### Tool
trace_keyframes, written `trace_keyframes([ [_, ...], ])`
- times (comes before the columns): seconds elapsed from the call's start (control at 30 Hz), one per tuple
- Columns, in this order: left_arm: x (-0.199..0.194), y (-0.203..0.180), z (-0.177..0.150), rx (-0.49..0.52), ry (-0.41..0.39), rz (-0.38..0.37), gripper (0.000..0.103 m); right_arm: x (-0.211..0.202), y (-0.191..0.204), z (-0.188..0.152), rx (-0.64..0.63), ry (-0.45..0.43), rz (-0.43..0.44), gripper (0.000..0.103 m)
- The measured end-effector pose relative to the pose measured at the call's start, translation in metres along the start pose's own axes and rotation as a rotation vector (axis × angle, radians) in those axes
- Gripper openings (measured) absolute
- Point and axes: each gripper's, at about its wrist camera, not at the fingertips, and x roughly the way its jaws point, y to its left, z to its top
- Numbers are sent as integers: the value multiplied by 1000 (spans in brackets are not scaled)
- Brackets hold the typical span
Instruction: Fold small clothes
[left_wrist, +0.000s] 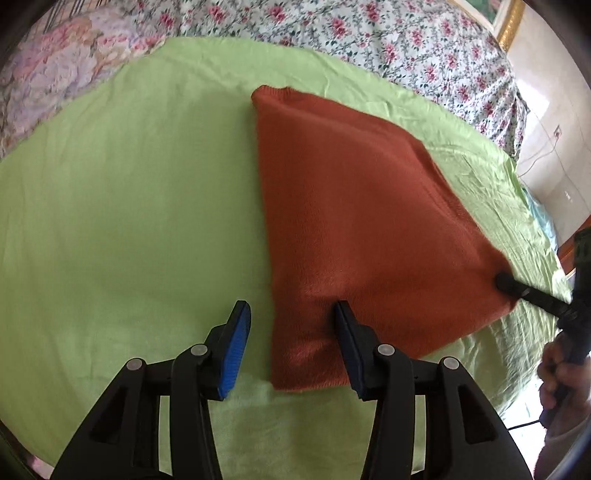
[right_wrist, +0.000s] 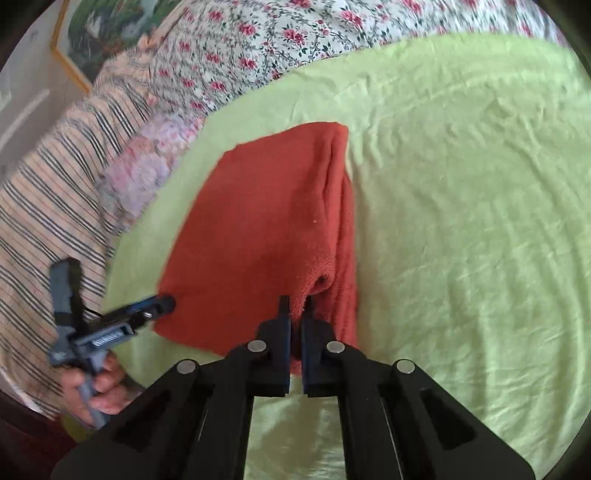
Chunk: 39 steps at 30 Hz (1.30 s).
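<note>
A rust-orange knitted garment (left_wrist: 362, 221) lies folded on a light green sheet (left_wrist: 129, 206). My left gripper (left_wrist: 291, 314) is open, its jaws straddling the garment's near left corner. In the right wrist view the garment (right_wrist: 266, 236) shows a rolled fold along its right side. My right gripper (right_wrist: 297, 306) is shut on the garment's near right edge. The right gripper also shows in the left wrist view (left_wrist: 504, 282) at the garment's right corner. The left gripper shows in the right wrist view (right_wrist: 162, 302) at the garment's left corner.
The green sheet (right_wrist: 461, 221) covers a bed with a floral quilt (left_wrist: 388, 40) behind it. A striped blanket (right_wrist: 55, 192) lies at the left in the right wrist view. A wall with a gold-framed picture (left_wrist: 511, 26) stands beyond the bed.
</note>
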Motion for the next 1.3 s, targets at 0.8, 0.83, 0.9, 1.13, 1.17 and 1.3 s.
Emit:
trace_keyframes([
  [0.8, -5, 6, -14, 13, 1, 36, 51, -20, -4, -5, 18, -71, -56, 7],
  [0.83, -4, 6, -12, 11, 4, 39, 51, -21, -1, 0, 11, -86, -44, 7],
  [0.9, -2, 6, -10, 8, 9, 44, 51, -13, 9, 10, -26, -82, -12, 7],
  [1.13, -1, 11, -8, 5, 12, 25, 52, 49, -10, 9, 0, 39, -64, 2],
  [1.17, -1, 11, -8, 7, 11, 29, 52, 46, -10, 8, 3, 30, -62, 1],
  [1.3, -7, 5, -8, 17, 9, 43, 50, 24, -3, 4, -14, 2, -70, 6],
])
